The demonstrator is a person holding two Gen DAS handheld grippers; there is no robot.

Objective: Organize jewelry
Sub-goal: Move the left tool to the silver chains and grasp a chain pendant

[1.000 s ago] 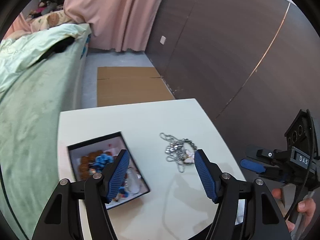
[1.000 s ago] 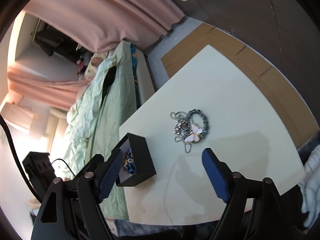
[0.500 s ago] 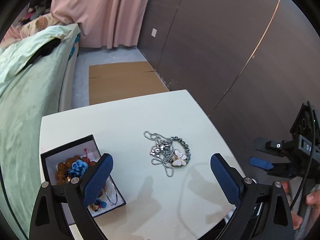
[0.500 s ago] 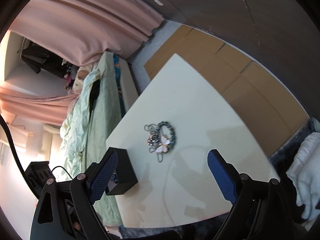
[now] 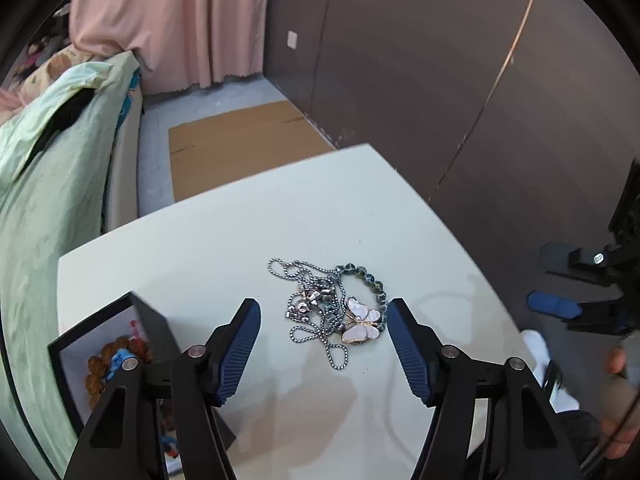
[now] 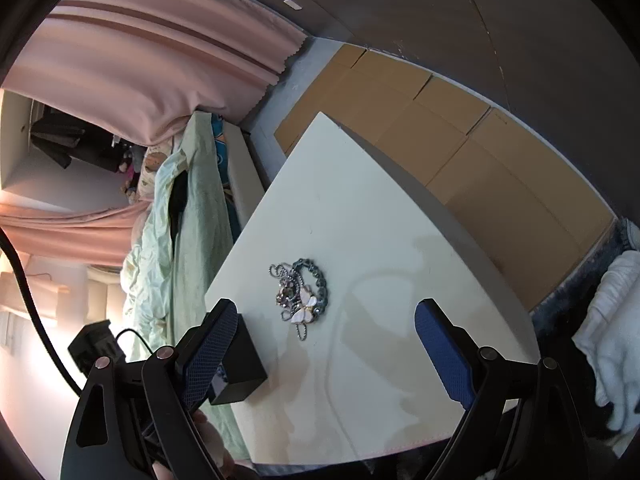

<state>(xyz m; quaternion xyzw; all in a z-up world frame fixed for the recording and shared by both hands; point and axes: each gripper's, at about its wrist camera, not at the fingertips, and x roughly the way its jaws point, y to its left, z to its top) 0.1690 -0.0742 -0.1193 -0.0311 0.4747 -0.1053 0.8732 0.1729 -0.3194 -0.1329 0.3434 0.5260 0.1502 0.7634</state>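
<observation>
A tangle of jewelry [image 5: 320,300] lies mid-table: silver ball chains, a dark bead bracelet and a pink butterfly pendant [image 5: 362,322]. My left gripper [image 5: 322,308] hovers above it, its jaws closing. The pile shows between the blue pads, which do not touch it. To the left an open black box [image 5: 92,320] holds orange beads and blue pieces. My right gripper [image 6: 325,310] stands open over the near side of the table, empty, with the jewelry [image 6: 300,292] ahead of it and the box [image 6: 244,364] beside its left finger. It also shows as the right gripper [image 5: 556,284] off the table's right edge.
The white table [image 5: 240,240] ends close on the right and near sides. A bed with a green blanket [image 5: 48,220] runs along the left. Flat cardboard [image 5: 240,148] lies on the floor beyond, dark wall panels [image 5: 440,80] to the right. White cloth [image 6: 616,320] sits by the right edge.
My left gripper moved right from over the box to over the jewelry pile and came lower; its jaws widened, then narrowed. My right gripper rolled, shifted closer and opened slightly wider.
</observation>
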